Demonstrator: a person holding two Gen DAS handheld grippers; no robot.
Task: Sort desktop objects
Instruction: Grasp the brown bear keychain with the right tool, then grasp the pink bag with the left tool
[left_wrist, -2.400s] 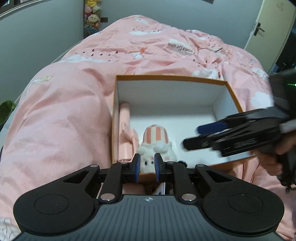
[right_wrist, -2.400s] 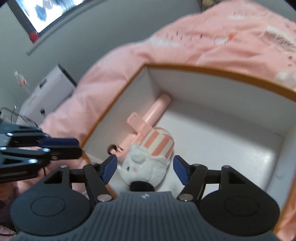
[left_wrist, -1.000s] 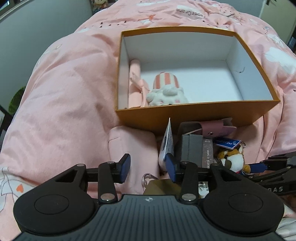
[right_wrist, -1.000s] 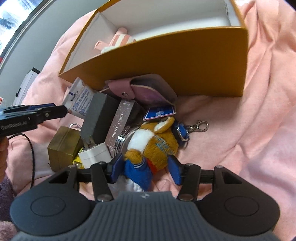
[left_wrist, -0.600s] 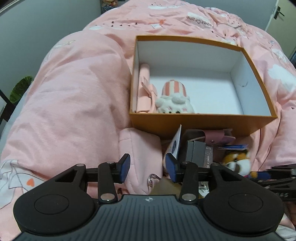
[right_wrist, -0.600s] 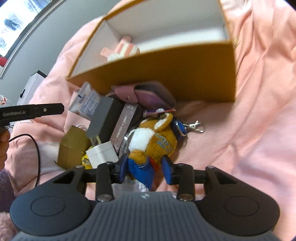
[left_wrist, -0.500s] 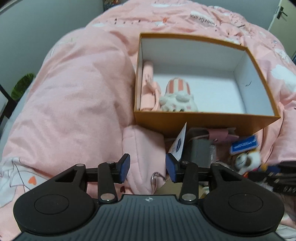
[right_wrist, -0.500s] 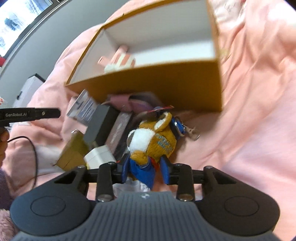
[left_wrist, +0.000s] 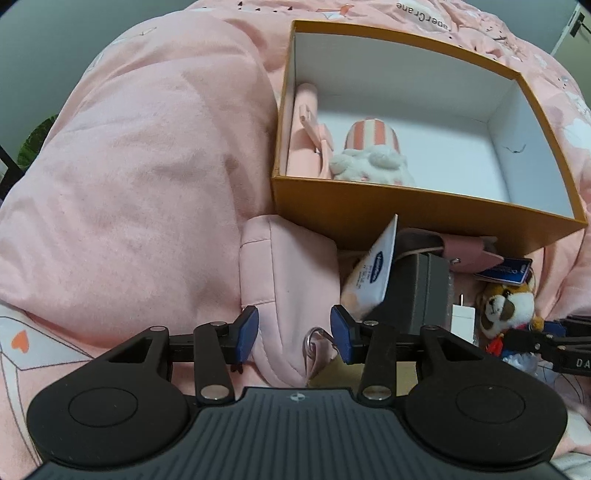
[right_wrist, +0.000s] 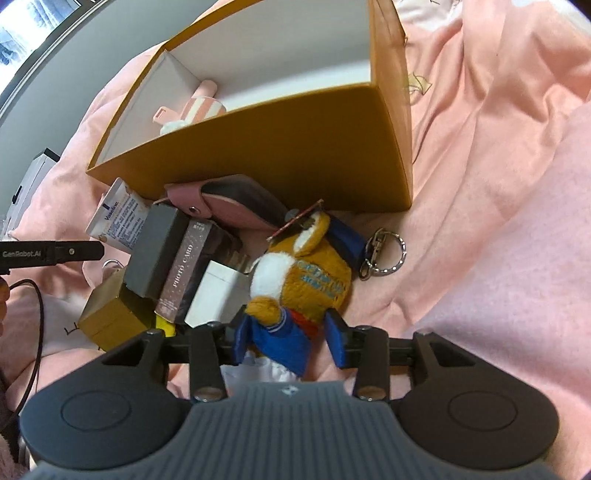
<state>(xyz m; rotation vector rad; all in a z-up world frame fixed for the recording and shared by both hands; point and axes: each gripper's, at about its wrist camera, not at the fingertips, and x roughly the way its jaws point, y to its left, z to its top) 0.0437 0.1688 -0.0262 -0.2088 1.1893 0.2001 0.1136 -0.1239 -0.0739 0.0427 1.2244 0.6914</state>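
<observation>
Right tool (right_wrist: 290, 341) now grips plush keychain (right_wrist: 303, 280).

pink quilt (left_wrist: 155, 155) underlies all | green plant (left_wrist: 35, 138) far left | door (left_wrist: 574, 31) far right

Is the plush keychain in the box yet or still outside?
Outside. The plush keychain lies on the blanket in front of the box, with the right gripper shut on its lower end.

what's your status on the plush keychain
Right tool shut on plush keychain. Left tool open over pink pouch. Orange box just ahead, nothing blocking.
</observation>
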